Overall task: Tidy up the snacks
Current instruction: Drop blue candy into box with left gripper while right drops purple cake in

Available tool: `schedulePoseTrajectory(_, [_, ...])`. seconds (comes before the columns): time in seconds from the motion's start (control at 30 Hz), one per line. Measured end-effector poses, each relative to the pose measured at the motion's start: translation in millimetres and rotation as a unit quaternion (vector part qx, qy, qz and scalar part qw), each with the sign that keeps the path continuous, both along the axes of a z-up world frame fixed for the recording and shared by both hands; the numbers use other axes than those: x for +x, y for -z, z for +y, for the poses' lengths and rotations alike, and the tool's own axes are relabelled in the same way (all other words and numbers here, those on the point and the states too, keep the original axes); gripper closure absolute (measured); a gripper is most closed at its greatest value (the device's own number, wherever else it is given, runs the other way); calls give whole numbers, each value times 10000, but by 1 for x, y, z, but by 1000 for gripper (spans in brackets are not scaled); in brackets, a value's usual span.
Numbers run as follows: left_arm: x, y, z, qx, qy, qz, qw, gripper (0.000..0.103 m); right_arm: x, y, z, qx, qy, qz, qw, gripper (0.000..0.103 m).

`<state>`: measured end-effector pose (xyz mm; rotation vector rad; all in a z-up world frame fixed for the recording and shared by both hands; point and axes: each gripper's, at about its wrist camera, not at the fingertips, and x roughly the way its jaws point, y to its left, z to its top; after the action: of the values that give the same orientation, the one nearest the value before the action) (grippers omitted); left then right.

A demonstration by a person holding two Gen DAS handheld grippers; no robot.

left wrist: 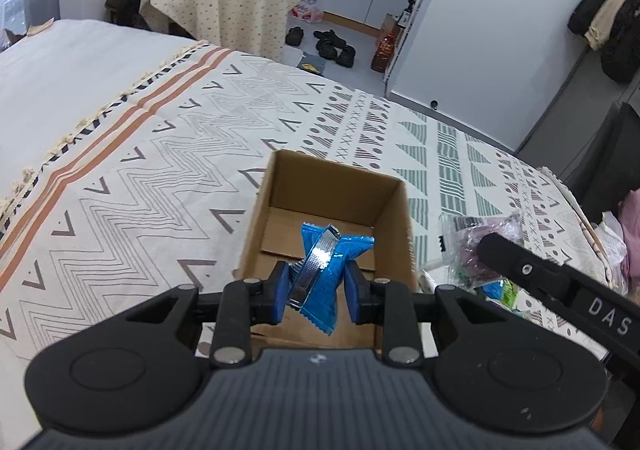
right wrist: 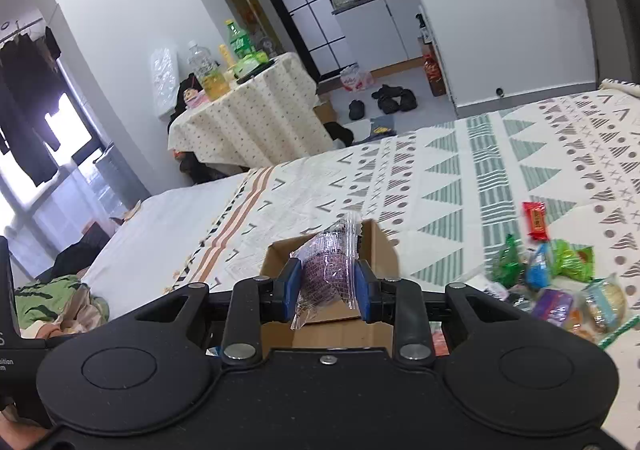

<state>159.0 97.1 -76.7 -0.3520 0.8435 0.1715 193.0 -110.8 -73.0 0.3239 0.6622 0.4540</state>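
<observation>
Nearest the lens in the left wrist view, the left gripper (left wrist: 318, 292) is clamped on a blue snack packet (left wrist: 324, 270). The blue pads press its crumpled middle, and the packet hangs over the open cardboard box (left wrist: 390, 209) at lower centre of the frame. The box floor shows bare cardboard; no snack is visible inside.

In the right wrist view, the right gripper (right wrist: 328, 290) is clamped on a clear-wrapped purple snack (right wrist: 330, 270). It sits at lower centre, in front of the same box (right wrist: 380, 246), apparently at or near the near rim.

Hazards, judged from this position:
- Collision. Both grippers converge on one small box opening. In the left view the right tool's black finger (left wrist: 520, 266) already crosses the lower right, close to the box's right wall. A simultaneous release could knock the tools together or push the light box across the patterned bedspread (left wrist: 160, 177).
- Missed drop. The purple snack does not appear fully over the opening. Releasing here could land it on the rim or outside.
- Slippage. Both wrappers are slick film held by a narrow pinch.

Remaining loose snacks (right wrist: 560, 282) lie at right of the right view.
</observation>
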Motion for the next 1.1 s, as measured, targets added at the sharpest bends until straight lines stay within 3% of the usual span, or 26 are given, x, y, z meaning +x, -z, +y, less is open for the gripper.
schedulePoseTrajectory(0.37, [16,24,13,-172,-13,70,9998,71,15,15,27,-175,-75,207,9996,74])
schedulePoseTrajectory(0.5, [23,32,15,-161,-17,330,9993,66,18,21,32,-203,-110,244,9994,74])
schedulePoseTrajectory(0.63, [22,31,15,47,-120,419,9990,38,20,22,30,26,-188,270,9995,69])
schedulePoseTrajectory(0.7, [21,30,13,188,-151,485,9985,29,20,21,26,77,-224,268,9994,49])
schedulePoseTrajectory(0.9, [15,24,0,379,-179,593,9974,21,9,17,3,4,71,188,9998,19])
schedulePoseTrajectory(1.1, [7,12,-19,332,-174,454,9983,4,-3,12,-27,-235,250,100,9994,11])
